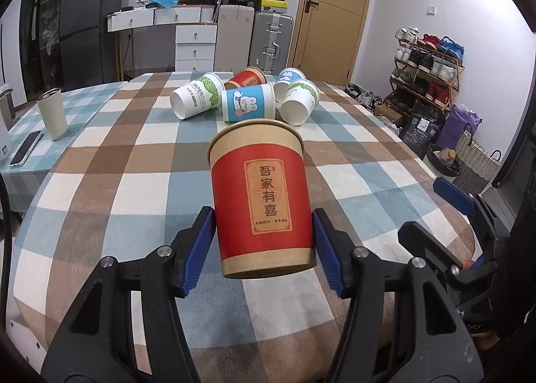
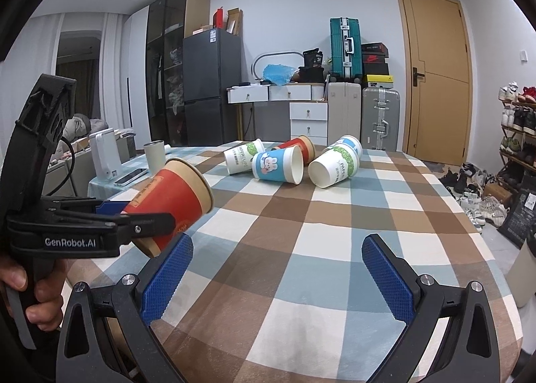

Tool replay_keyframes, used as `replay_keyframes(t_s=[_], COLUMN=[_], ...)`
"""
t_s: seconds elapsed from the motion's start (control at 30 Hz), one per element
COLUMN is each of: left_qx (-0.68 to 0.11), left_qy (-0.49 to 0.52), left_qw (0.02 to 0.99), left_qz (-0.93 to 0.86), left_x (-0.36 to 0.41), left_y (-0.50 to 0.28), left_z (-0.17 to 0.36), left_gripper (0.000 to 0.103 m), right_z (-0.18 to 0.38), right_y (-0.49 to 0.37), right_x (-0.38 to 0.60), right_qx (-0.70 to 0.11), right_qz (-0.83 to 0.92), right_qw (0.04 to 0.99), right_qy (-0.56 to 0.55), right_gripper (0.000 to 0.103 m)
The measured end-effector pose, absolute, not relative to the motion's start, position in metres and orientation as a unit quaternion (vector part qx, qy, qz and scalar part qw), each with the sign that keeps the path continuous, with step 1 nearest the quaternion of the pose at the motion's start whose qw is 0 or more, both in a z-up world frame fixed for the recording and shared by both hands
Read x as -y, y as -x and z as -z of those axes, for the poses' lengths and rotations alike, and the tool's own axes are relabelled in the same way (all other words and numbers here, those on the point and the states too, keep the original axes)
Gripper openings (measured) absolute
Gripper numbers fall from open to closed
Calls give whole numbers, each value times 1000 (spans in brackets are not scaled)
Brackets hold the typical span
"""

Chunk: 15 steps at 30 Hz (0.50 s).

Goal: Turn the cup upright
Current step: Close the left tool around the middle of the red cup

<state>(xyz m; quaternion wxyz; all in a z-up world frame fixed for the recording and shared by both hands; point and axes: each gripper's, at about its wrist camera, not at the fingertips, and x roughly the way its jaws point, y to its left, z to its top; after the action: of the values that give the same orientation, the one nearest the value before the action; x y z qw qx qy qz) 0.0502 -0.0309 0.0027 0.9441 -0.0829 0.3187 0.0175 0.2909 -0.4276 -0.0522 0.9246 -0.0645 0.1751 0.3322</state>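
Here, the left gripper (image 1: 264,242) clamps the red-and-kraft paper cup with Chinese lettering (image 1: 263,199) between its blue pads (image 1: 201,249), low on the cup's body. Cup held off the brown, blue and white checked tablecloth (image 2: 301,249), tilted, rim pointing away. The right gripper (image 2: 278,279) hangs spread apart, holding nothing. Five more paper cups (image 2: 278,165) lie tipped in a cluster at the far end.

Six paper cups (image 1: 264,195), two hand-held grippers (image 1: 264,249)
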Motion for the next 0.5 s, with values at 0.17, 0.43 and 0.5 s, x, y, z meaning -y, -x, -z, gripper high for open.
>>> replay_keyframes(t_s=[0.17,0.43,0.5], left_qx=[-324,-336,-336], left_qy=[86,95,95], left_qw=[942,937,937], left_qz=[-14,-7,-6], left_x=[33,37,37], left_y=[-43,-38,-38], left_z=[3,13,14], left_gripper=[56,56,56], right_z=[55,56,57], right_y=[-289,-289,-289], right_x=[424,424,423], right_qx=[-176,-180,-178], right_qz=[-338,-344,-344], right_qw=[922,919,919], right_qy=[68,66,67], right_gripper=[103,103,103])
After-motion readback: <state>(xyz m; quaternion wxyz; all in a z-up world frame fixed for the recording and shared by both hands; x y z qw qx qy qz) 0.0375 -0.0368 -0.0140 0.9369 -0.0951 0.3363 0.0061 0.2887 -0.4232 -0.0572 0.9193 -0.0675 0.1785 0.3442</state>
